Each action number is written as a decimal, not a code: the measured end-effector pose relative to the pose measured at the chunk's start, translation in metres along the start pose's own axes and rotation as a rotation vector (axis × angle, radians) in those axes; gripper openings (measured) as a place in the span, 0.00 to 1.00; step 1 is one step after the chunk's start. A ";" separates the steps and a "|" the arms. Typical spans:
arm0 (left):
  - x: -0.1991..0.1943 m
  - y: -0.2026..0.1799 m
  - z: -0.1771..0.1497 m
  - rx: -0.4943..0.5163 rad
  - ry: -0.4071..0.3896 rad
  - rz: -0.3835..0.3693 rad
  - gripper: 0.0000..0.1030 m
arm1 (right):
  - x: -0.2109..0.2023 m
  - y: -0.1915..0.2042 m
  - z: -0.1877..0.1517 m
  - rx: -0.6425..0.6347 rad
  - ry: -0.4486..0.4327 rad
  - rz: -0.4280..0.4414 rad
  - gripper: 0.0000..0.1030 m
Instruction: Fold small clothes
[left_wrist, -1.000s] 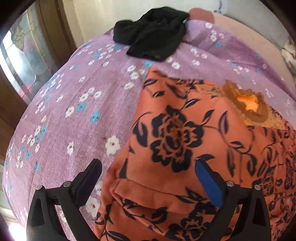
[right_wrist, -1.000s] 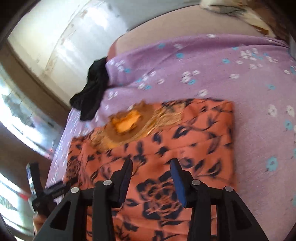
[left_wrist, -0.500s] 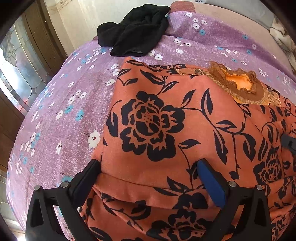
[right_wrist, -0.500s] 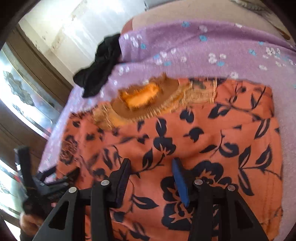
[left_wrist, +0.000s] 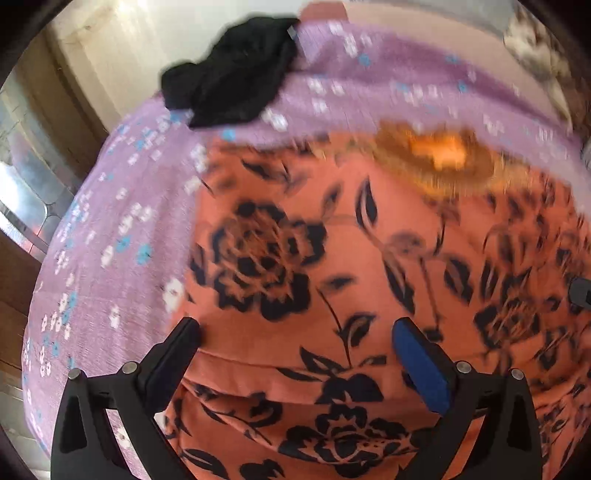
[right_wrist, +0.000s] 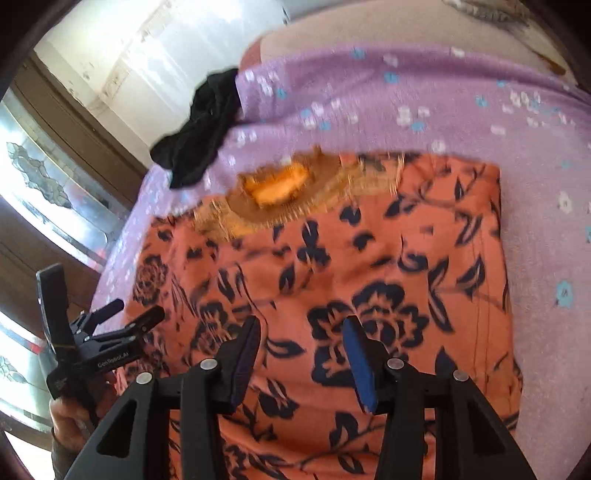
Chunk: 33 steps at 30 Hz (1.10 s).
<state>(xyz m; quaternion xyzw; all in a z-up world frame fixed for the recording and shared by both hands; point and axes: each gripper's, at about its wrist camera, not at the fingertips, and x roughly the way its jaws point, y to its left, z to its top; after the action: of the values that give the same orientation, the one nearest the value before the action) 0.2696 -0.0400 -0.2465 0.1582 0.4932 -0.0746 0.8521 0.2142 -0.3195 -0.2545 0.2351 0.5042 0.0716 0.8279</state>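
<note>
With the orange top (left_wrist: 332, 280) lying flat on the bed (left_wrist: 110, 229) just below the black garment (left_wrist: 229, 85), both grippers, left (left_wrist: 295, 332) and right (right_wrist: 301, 328), have drawn back slightly, spread and empty, suggesting 1 fold finished.

the orange floral garment (right_wrist: 369, 266) covers the near half of the purple flowered bedspread (right_wrist: 424, 110). a bare strip of bedspread lies beyond its collar and along its right edge. a black garment (right_wrist: 201, 136) sits heaped at the far left corner.
</note>
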 end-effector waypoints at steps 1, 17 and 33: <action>-0.002 -0.005 -0.002 0.023 -0.029 0.021 1.00 | 0.006 -0.003 -0.001 0.003 0.000 0.003 0.50; -0.035 0.003 -0.034 0.069 -0.100 0.023 1.00 | -0.061 -0.021 -0.030 0.106 -0.097 0.079 0.53; -0.080 0.110 -0.194 -0.291 -0.006 -0.082 1.00 | -0.148 -0.110 -0.190 0.371 -0.150 0.039 0.62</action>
<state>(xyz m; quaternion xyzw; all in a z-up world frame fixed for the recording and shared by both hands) 0.1024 0.1278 -0.2452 0.0124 0.5024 -0.0376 0.8637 -0.0350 -0.4090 -0.2592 0.3978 0.4409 -0.0243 0.8042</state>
